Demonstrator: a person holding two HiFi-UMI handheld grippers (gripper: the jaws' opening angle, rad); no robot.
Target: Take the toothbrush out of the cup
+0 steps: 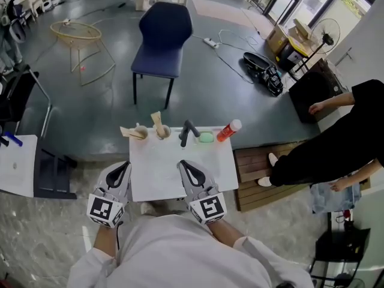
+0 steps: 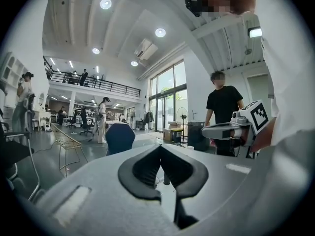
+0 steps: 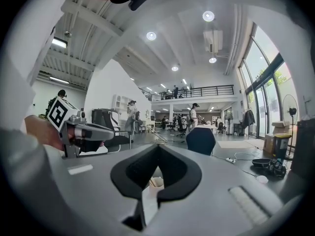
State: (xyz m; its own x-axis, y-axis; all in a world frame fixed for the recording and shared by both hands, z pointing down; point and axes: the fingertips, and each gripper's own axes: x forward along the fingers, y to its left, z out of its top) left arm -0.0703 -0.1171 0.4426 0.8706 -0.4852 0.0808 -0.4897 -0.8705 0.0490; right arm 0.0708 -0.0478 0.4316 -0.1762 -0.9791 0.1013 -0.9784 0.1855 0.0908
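Fingers (image 2: pixel 142 168) of both handheld grippers are pressed together with nothing between them, at the near edge of a white bench (image 1: pixel 156 176) in an open workshop. The left gripper (image 1: pixel 122 168) and right gripper (image 1: pixel 183 164) point level towards the bench's far edge and are well apart from everything on it. There, a pale cup (image 1: pixel 162 132) holds what appears to be the toothbrush (image 1: pixel 157 119), a light stick leaning out of its top. In the right gripper view the same cup (image 3: pixel 156 182) sits in line beyond the closed tips. A second cup (image 1: pixel 138 133) stands just to its left. To its right are a black tap-like fitting (image 1: pixel 187 134), a green item (image 1: pixel 206 138) and a red bottle (image 1: pixel 228 131).

The task looks barely begun, with the reach to the cup yet to be made. To do it well, one gripper would likely need to open before arriving, close on the handle above the rim, and lift straight up. The other could steady the cup so it does not tip or slide into its neighbour. A blue chair (image 1: pixel 163 38) stands beyond the bench, and a person in black (image 1: pixel 336 143) is at the right.
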